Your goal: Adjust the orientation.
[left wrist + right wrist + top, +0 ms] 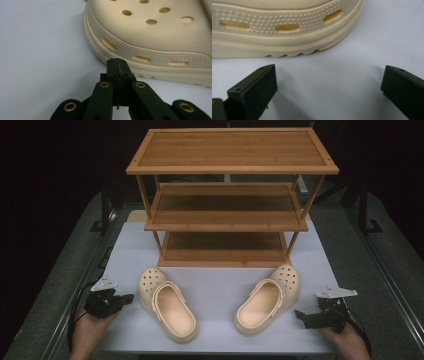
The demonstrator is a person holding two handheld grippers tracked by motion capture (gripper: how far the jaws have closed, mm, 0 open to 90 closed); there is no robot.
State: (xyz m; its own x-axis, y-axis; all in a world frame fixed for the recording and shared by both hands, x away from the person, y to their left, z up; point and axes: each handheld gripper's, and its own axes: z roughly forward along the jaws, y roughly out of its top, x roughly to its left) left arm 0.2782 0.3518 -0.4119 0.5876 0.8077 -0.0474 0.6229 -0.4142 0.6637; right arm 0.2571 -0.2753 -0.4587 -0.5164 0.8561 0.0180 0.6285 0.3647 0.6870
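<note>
Two cream clogs lie on the white table in front of a wooden rack. The left clog (166, 302) has its toe toward the rack; the right clog (268, 298) angles its toe to the back right. My left gripper (129, 298) rests left of the left clog, jaws shut with nothing between them. Its own view shows the shut tips (117, 63) just short of the clog's sidewall (150, 37). My right gripper (300, 316) sits right of the right clog, jaws wide open. In its view the open tips (329, 82) face the clog's sole edge (284, 32).
A three-shelf bamboo shoe rack (231, 195) stands at the back of the table (215, 285), all shelves bare. Dark floor and metal stands surround the table. A person's hands (87, 335) hold the grippers at the table's front edge.
</note>
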